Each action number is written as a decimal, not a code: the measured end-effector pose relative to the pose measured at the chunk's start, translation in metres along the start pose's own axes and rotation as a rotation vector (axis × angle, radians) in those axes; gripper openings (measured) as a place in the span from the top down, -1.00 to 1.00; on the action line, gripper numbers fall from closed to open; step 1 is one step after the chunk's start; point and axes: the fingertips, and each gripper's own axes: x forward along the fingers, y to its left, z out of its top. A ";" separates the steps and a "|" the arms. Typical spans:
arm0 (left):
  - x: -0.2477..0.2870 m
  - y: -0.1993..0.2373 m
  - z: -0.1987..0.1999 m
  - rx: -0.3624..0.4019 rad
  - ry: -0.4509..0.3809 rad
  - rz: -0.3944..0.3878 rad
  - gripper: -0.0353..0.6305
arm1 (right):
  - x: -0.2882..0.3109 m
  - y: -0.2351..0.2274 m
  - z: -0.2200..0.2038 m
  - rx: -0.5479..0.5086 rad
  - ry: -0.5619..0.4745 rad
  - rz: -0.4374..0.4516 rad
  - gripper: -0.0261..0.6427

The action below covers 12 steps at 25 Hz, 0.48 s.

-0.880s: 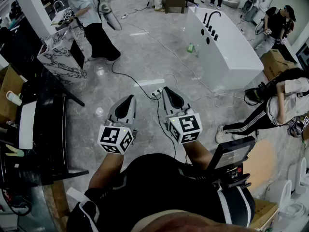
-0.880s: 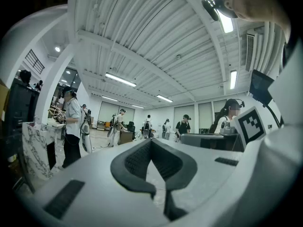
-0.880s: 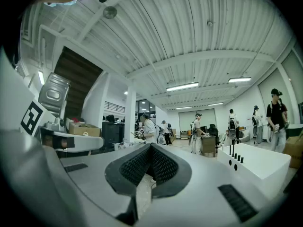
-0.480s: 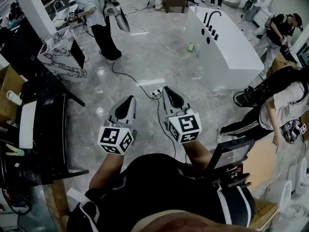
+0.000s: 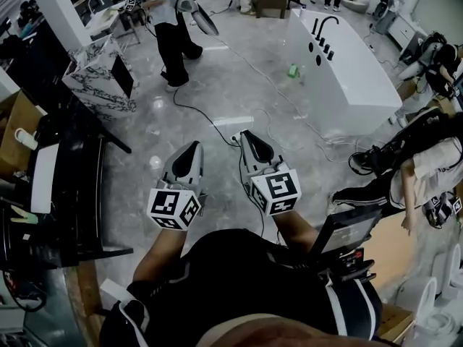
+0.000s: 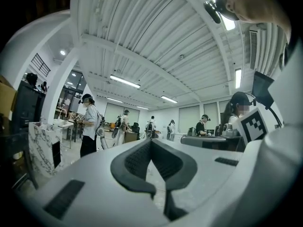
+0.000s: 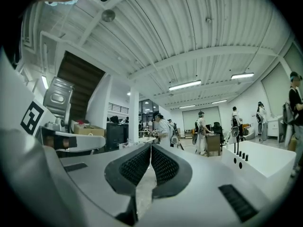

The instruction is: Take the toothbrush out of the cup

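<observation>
white bathtub (image 5: 346,110), black tap (image 5: 323,26) on rim

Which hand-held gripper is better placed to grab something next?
Neither clearly: left hand-held gripper and right hand-held gripper sit side by side, shut and empty, above the floor; nothing to grab shows nearby.

Left gripper (image 5: 192,152) and right gripper (image 5: 250,140) held out level side by side in front of the torso, forearms bare, jaws of both closed tip to tip, nothing between them
</observation>
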 end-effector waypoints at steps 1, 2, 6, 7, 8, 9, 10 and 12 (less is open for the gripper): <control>0.001 -0.002 -0.001 0.001 0.004 0.000 0.88 | 0.000 -0.001 -0.001 0.001 0.002 0.005 0.85; 0.002 -0.004 -0.003 0.003 0.009 0.001 0.88 | -0.001 -0.002 -0.002 0.002 0.004 0.011 0.85; 0.005 -0.016 -0.015 0.003 0.039 0.011 0.88 | -0.010 -0.008 -0.012 0.003 0.019 0.032 0.85; 0.006 -0.018 -0.017 0.003 0.043 0.014 0.88 | -0.012 -0.010 -0.013 0.005 0.016 0.035 0.85; 0.007 -0.020 -0.018 0.003 0.044 0.017 0.88 | -0.013 -0.013 -0.014 0.006 0.011 0.036 0.85; 0.009 -0.023 -0.019 0.003 0.043 0.020 0.88 | -0.015 -0.017 -0.014 0.005 0.007 0.035 0.85; 0.010 -0.024 -0.020 0.003 0.043 0.022 0.88 | -0.016 -0.020 -0.015 0.002 0.005 0.033 0.85; 0.010 -0.025 -0.025 -0.004 0.053 0.026 0.88 | -0.015 -0.024 -0.019 0.009 0.015 0.028 0.85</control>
